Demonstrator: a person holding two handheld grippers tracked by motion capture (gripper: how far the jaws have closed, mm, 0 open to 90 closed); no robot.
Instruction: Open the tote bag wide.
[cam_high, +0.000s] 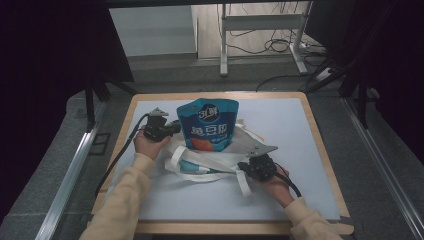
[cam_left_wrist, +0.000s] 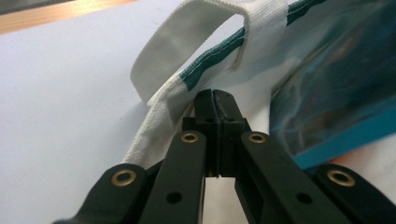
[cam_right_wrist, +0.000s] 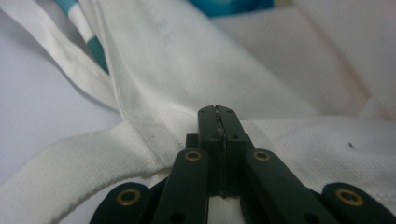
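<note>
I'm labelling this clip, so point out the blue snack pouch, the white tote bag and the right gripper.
blue snack pouch (cam_high: 210, 122): high view, its printed front.
white tote bag (cam_right_wrist: 187, 65): right gripper view, its white fabric side.
right gripper (cam_right_wrist: 218, 111): right gripper view, tips of its closed jaws.

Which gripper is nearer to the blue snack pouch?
Left. The left gripper sits just beside the blue snack pouch, at its left edge. The right gripper is lower down, on the white bag, farther from the pouch.

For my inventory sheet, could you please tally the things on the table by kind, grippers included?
Blue snack pouch: 1
White tote bag: 1
Handheld grippers, left gripper and right gripper: 2
Total: 4
</note>
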